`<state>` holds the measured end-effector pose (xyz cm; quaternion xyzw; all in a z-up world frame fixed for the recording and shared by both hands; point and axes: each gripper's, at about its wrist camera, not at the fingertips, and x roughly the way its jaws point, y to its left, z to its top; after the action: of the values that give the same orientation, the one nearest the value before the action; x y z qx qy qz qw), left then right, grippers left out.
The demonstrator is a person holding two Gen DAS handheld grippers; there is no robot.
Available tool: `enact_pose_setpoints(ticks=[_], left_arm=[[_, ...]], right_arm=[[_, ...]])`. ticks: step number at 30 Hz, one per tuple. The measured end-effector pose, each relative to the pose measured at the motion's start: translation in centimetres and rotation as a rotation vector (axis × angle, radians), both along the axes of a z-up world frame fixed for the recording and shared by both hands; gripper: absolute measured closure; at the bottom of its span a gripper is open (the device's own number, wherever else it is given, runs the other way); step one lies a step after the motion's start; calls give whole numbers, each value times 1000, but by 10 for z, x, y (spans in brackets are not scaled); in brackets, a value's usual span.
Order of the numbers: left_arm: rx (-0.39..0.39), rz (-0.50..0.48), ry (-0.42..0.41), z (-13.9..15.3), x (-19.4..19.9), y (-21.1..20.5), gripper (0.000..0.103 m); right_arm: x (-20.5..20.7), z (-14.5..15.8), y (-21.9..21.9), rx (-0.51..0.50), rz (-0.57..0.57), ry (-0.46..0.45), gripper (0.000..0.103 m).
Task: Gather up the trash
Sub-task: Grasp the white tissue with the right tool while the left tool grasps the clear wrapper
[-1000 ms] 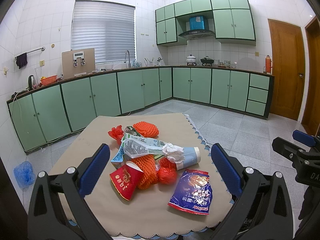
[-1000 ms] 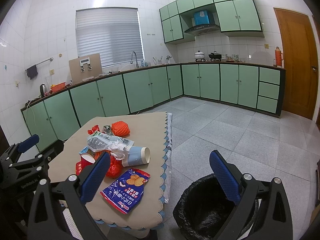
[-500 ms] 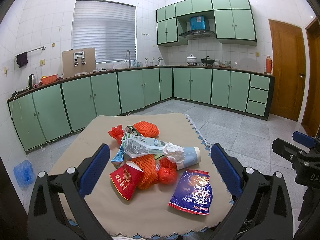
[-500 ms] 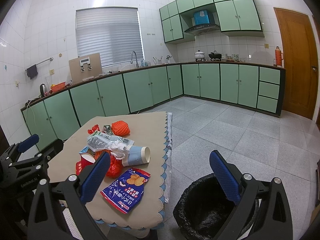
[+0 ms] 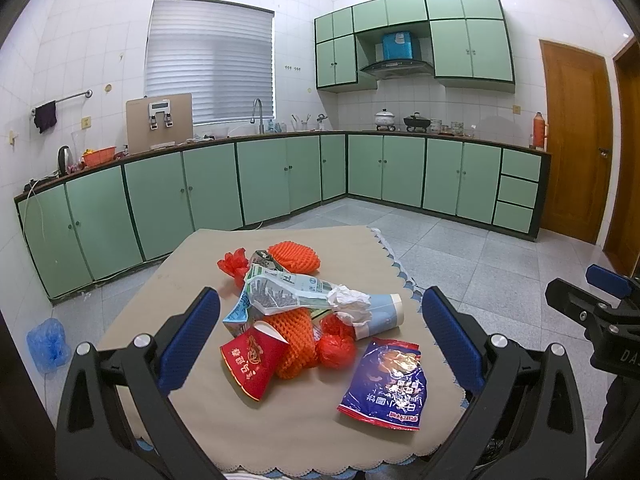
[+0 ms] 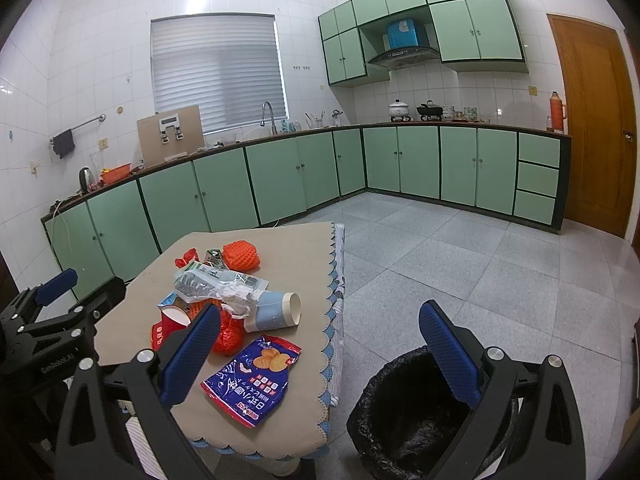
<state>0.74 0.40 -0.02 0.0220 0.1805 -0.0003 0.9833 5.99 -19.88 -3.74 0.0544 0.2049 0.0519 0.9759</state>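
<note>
Trash (image 5: 304, 320) lies in a heap in the middle of the table (image 5: 200, 420), and a blue snack bag (image 5: 386, 384) lies flat by the near right corner. That bag points its long side away from the right gripper (image 6: 320, 356) (the nearer one), just ahead and to its left. Both the left gripper (image 5: 320, 340) and right have jaws wide apart, holding nothing. A black bin (image 6: 412, 412) waits on the floor beside the table's right edge.
</note>
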Motion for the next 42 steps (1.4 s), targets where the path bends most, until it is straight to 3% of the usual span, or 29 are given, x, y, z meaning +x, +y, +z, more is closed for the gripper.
enact_pose_setpoints(ticks=[6,13,25,37,42], left_arm=[[6,5,-7,0,0,1,5],[14,63,-30,-9,18,30,5],[49,177,25,-38,69,83,5],[27,243,134,-73,107,132,5],[14,248,149,-80,114,140,5]], right_arm=[[0,1,0,2,-1,3,6],[22,-13,5,11,2,22,6],[93,-44,59,-15,120,57,6],[165,-77,122,-49,229,144,21],[182,-90,134,-56,262,196,39]])
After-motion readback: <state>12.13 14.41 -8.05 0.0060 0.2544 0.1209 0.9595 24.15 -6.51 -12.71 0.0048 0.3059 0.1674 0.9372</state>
